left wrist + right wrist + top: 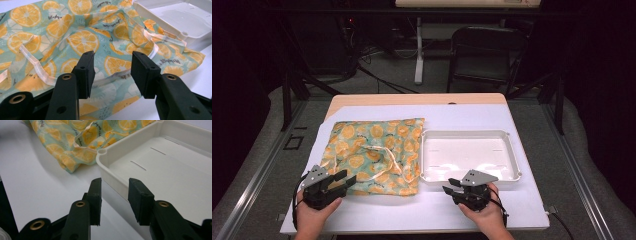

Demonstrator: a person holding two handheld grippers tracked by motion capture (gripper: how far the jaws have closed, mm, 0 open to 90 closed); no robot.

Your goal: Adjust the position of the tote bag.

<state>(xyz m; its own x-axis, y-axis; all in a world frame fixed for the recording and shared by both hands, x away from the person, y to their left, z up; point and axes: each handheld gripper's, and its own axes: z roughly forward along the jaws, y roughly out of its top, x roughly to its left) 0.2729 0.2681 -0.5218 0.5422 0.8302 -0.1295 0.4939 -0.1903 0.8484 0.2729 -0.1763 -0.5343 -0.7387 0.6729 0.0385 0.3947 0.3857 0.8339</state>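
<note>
Teal cloth covered in orange slices, that's the bag point(374, 155) lying flat on the left half of the table point(492, 112), with its clear plastic handle point(384, 157) looped across the top of it. Just to its right sits a white plastic tray point(510, 145), and the bag's right edge is just beside the tray's left wall, maybe touching it.

The left gripper point(343, 179) is at the bag's near left corner, held in the person's left hand point(314, 212). In the left gripper view its jaws stand well apart, with the near edge of the bag and a run of the clear trim showing between them, but the pads aren't pressing on anything, so nothing is held.

The right gripper point(451, 185) sits at the tray's near edge, in the right hand point(484, 212). In the right gripper view its jaws are open too, one either side of the tray's near wall without pinching it.
</note>
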